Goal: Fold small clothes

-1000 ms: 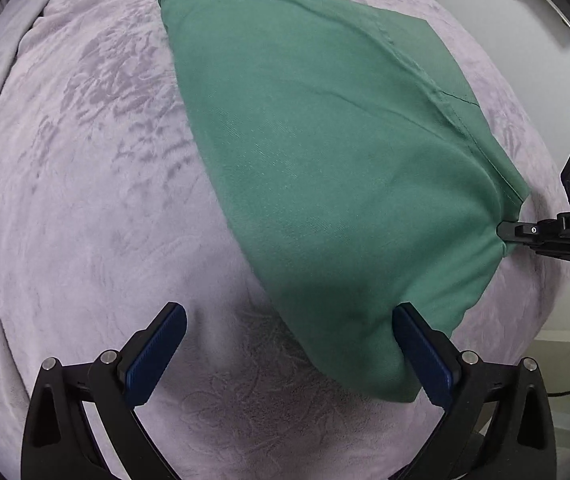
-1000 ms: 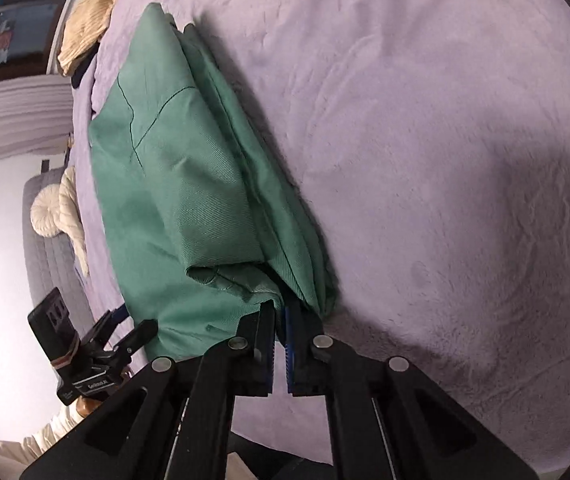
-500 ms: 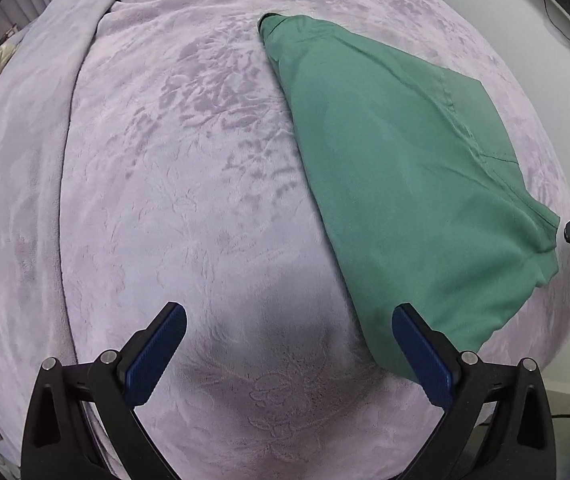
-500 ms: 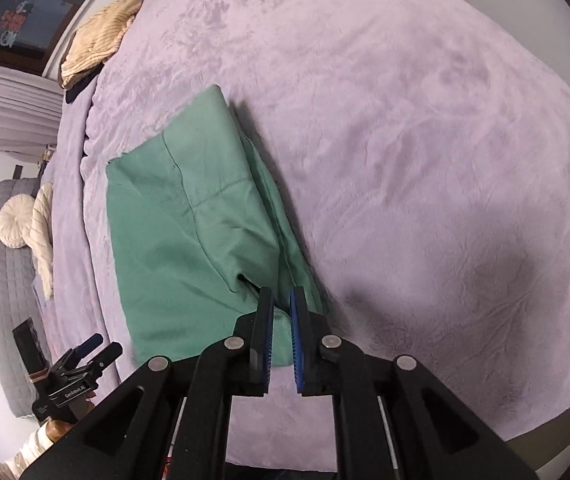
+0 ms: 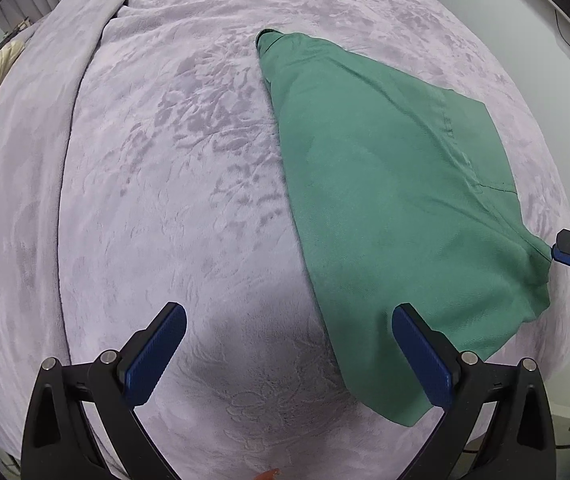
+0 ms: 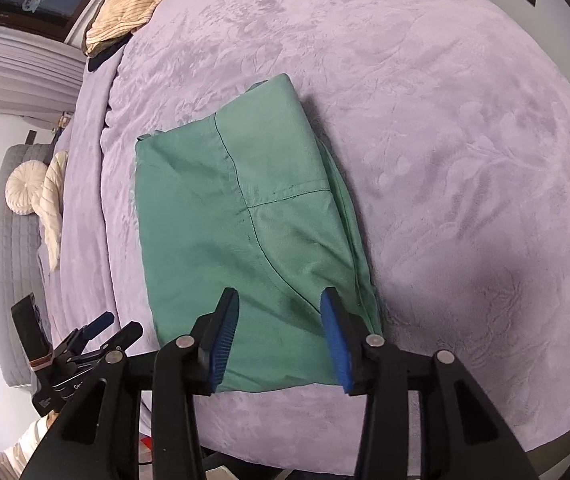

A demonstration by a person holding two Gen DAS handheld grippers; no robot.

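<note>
Fingers of both grippers stand wide apart, holding nothing: the left gripper [image 5: 289,354] hovers beside the folded green garment's [image 6: 245,216] long edge, the right gripper [image 6: 281,336] above its near end. That smooth woven oblong lies flat on the plush lilac bed [image 6: 445,140], long axis pointing toward the tan cushion [image 6: 129,8].

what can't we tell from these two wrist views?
- Green garment: folded, its layers hide what type it is, both views.
- Right gripper: cut off by frame edge, left wrist view.
- Dark item under tan cloth: mostly covered, right wrist view.
</note>
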